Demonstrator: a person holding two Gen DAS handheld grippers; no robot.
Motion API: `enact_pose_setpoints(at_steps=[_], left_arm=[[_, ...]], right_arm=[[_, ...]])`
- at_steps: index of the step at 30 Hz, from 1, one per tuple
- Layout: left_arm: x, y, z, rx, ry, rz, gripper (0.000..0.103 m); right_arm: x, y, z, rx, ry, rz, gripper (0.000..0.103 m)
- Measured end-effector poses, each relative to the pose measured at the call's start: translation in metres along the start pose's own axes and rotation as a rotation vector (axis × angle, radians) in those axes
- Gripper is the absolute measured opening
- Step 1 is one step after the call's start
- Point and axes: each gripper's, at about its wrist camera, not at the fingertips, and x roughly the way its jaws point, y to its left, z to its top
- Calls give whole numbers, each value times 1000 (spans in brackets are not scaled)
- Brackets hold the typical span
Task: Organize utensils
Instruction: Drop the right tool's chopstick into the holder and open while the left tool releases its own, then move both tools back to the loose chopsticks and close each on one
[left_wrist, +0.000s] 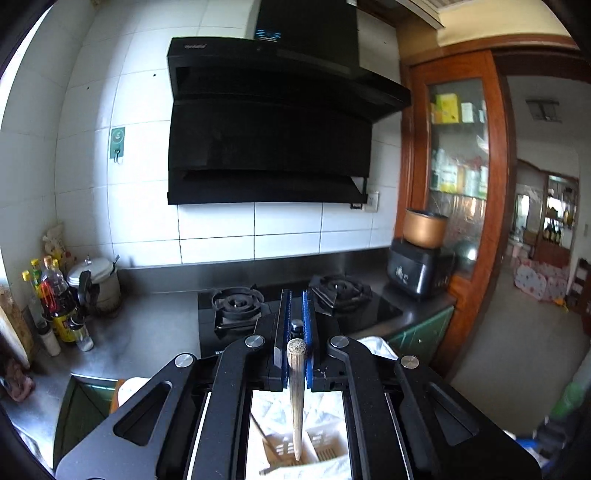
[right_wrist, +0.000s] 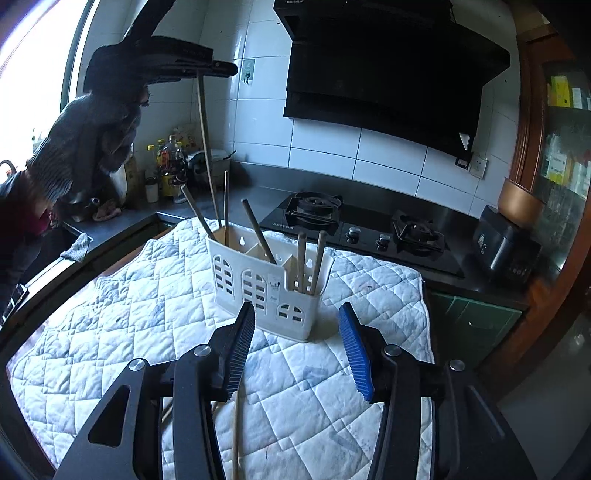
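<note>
Quilted white cloth mat (right_wrist: 147, 295), perforated white plastic caddy (right_wrist: 258, 291), wooden chopsticks (right_wrist: 317, 258), glossy black hob (right_wrist: 369, 221)

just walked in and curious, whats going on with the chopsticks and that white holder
A person is sorting chopsticks into a white utensil holder standing on a quilted cloth. The left gripper is shut on one chopstick, holding it upright above the holder's left compartment. The right gripper hovers open just in front of the holder, holding nothing. Several chopsticks already stand in the holder, and another loose chopstick lies on the cloth.

Home kitchen: gas hob (right_wrist: 364, 230), black extractor hood (left_wrist: 273, 122), tiled wall (left_wrist: 288, 232), probably sauce bottles (left_wrist: 55, 299) on worktop (left_wrist: 147, 325).
</note>
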Motion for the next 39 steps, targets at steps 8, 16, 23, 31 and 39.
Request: enact_pose_setpoints(at_steps=[8, 16, 23, 31, 39], left_arm=[[40, 18, -32, -59, 109, 1, 5], [60, 23, -67, -63, 199, -11, 8], [46, 16, -71, -38, 199, 3, 27], [-13, 5, -89, -6, 169, 8, 45], [-76, 13, -143, -67, 200, 6, 54]], right_arm=[[18, -3, -37, 51, 64, 30, 51], [27, 0, -63, 106, 117, 56, 52], [30, 6, -84, 149, 152, 83, 52], [31, 22, -122, 170, 220, 110, 48], [28, 39, -158, 174, 274, 117, 38]])
